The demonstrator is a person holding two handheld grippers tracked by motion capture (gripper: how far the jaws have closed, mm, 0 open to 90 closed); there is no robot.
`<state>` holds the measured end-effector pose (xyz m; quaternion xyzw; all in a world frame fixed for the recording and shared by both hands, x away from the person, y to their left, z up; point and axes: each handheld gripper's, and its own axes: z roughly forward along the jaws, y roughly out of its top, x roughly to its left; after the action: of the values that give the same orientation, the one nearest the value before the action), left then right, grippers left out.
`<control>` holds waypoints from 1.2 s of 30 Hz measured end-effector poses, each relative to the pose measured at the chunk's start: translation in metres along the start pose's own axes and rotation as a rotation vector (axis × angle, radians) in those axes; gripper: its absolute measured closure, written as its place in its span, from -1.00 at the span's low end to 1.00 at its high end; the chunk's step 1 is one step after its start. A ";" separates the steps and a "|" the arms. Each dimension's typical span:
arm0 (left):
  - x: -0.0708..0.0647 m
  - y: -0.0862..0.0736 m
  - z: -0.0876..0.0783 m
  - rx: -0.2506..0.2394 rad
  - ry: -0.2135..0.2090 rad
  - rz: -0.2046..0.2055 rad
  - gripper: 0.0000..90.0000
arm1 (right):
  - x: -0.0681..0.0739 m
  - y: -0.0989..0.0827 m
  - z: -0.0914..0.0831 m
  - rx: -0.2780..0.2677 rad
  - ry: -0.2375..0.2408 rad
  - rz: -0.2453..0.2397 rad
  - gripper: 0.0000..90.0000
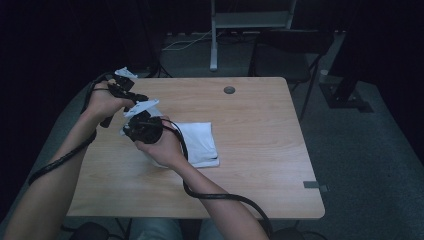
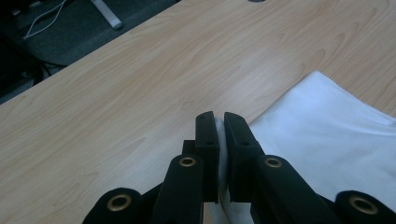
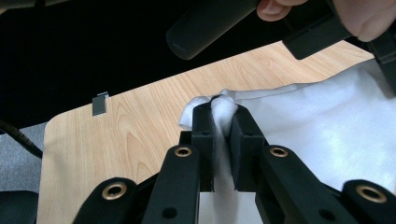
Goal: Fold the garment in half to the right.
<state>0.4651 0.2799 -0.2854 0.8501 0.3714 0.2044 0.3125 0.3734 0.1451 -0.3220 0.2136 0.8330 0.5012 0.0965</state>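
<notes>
Currently: both grippers clamped on white cloth.

Left gripper pinches a cloth edge between its jaws; right gripper grips a bunched fold (fabric bulges above the jaw tips). Remaining cloth lies beyond both grippers on the wooden table.

White cloth's near corner hidden behind right hand

Soft, matt white woven cloth, faintly creased. Pale wood-grain laminate surface, smooth with a low sheen. Matt black hard-plastic left gripper and right gripper, brass-coloured metal rivets at the joints. Black ribbed rubbery cable.
</notes>
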 end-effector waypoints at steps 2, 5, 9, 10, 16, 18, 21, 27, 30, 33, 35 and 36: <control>-0.001 0.001 0.001 -0.002 -0.001 0.000 0.90 | -0.001 -0.001 -0.002 0.000 -0.002 0.001 0.84; -0.002 0.002 0.003 -0.003 -0.004 -0.002 0.90 | -0.003 -0.002 -0.004 0.004 -0.004 0.002 0.84; -0.004 0.004 0.006 -0.005 -0.009 -0.004 0.90 | -0.005 -0.003 -0.007 0.006 -0.007 0.001 0.84; -0.005 0.004 0.006 -0.005 -0.010 -0.004 0.90 | -0.006 -0.004 -0.008 0.006 -0.008 0.003 0.84; -0.007 0.006 0.008 -0.004 -0.012 -0.002 0.90 | -0.009 -0.006 -0.012 0.011 -0.009 0.005 0.84; -0.008 0.007 0.008 -0.004 -0.014 -0.002 0.90 | -0.010 -0.006 -0.014 0.012 -0.012 0.002 0.83; -0.009 0.009 0.009 -0.008 -0.018 -0.003 0.90 | -0.011 -0.007 -0.016 0.018 -0.015 0.001 0.83; -0.012 0.011 0.012 -0.007 -0.025 0.004 0.90 | -0.015 -0.010 -0.021 0.023 -0.021 0.003 0.83; -0.014 0.013 0.014 -0.010 -0.027 0.000 0.90 | -0.016 -0.010 -0.022 0.023 -0.022 0.006 0.83; -0.016 0.013 0.015 -0.007 -0.029 0.006 0.90 | -0.016 -0.011 -0.023 0.028 -0.025 0.005 0.83; -0.016 0.013 0.016 -0.010 -0.030 0.003 0.90 | -0.016 -0.012 -0.024 0.030 -0.024 0.005 0.83; -0.016 0.013 0.017 -0.009 -0.030 0.004 0.90 | -0.017 -0.013 -0.024 0.030 -0.025 0.005 0.83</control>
<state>0.4709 0.2540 -0.2905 0.8524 0.3642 0.1937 0.3214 0.3761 0.1133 -0.3228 0.2232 0.8387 0.4862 0.1022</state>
